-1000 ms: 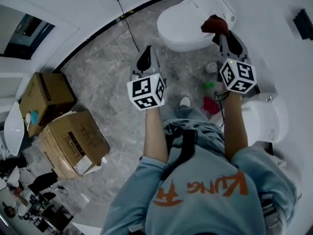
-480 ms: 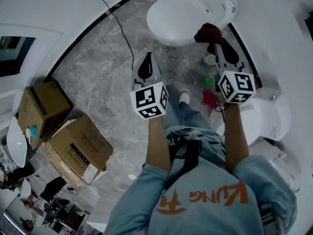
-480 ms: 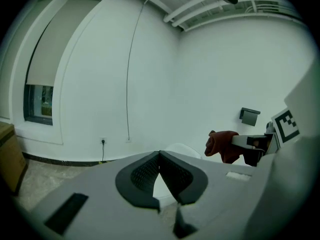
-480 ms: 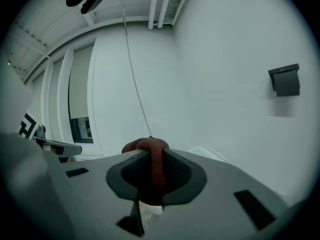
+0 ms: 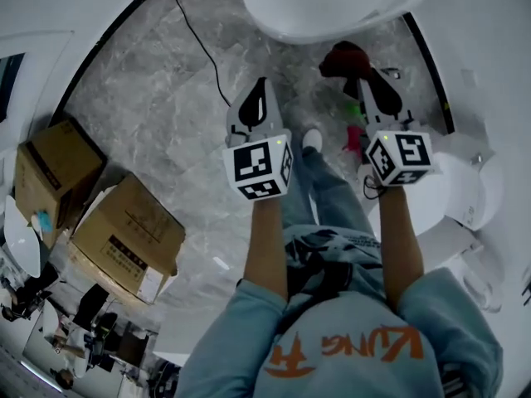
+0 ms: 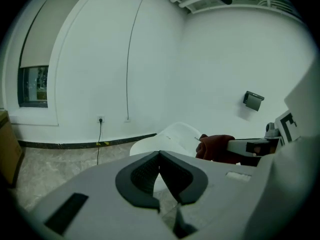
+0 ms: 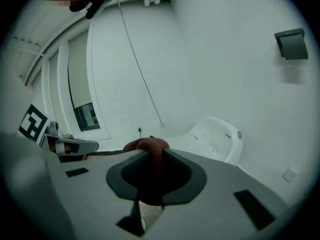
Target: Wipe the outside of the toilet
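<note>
The white toilet [image 5: 323,7] stands at the top of the head view with its lid down. My right gripper [image 5: 359,75] is shut on a dark red cloth [image 5: 343,58], held just in front of the bowl and over the floor. In the right gripper view the cloth [image 7: 148,146] bulges up between the jaws, with the toilet [image 7: 215,136] beyond and to the right. My left gripper [image 5: 260,87] is shut and holds nothing, left of the cloth and short of the bowl. In the left gripper view the toilet [image 6: 170,135] lies ahead and the cloth [image 6: 215,146] shows at right.
Two cardboard boxes [image 5: 124,235] [image 5: 50,168] stand on the grey stone floor at left. A black cable [image 5: 199,48] runs across the floor to a wall socket [image 6: 100,119]. Another white fixture [image 5: 448,197] is at right, with small green [image 5: 355,110] and red [image 5: 355,139] items beside it.
The right gripper and the cloth have come away from the toilet's side to a spot in front of the bowl. The toilet has slid toward the top of the head view.
</note>
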{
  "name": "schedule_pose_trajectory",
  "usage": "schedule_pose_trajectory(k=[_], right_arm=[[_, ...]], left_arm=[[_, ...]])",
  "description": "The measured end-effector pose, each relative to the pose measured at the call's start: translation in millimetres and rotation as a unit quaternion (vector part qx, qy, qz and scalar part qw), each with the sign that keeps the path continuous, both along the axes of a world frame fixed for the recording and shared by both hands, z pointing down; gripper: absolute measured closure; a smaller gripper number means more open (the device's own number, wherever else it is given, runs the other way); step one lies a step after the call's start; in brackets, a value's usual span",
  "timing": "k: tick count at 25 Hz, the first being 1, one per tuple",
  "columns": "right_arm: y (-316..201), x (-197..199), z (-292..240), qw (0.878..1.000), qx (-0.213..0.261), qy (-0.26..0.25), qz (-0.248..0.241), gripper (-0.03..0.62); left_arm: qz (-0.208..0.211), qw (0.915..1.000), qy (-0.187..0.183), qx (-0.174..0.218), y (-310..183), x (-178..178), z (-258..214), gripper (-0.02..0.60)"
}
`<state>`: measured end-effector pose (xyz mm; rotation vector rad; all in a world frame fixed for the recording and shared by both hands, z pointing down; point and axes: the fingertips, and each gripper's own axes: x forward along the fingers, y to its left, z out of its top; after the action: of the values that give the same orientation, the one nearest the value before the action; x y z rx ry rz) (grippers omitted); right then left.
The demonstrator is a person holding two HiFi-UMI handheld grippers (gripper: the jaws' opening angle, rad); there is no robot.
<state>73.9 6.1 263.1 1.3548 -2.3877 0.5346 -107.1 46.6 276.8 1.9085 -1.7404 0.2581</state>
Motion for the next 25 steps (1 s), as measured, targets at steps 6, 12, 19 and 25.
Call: schedule_pose_trajectory(k=[6, 12, 19, 25], right_arm=[[0, -29, 52, 0.999, -0.025, -0.004, -0.020, 0.534], [-2, -60, 107, 0.998, -0.056, -0.016, -0.032, 0.534], [-6, -96, 171, 0.995, -0.092, -0.027, -0.040, 0.534], [-17, -113, 222, 0.992, -0.120, -0.021, -0.034, 0.534]], left_arm=[[0.001, 0.9996, 0.010, -0.028, -4, -10, 57, 0.583], [0.012, 0.9985, 0.019, -0.051, -10, -21, 105, 0.583], [0.022, 0.9967, 0.021, -0.076, -14, -32, 169, 0.583], [0.030, 0.9943, 0.031, -0.097, -21, -43, 216, 0.583]])
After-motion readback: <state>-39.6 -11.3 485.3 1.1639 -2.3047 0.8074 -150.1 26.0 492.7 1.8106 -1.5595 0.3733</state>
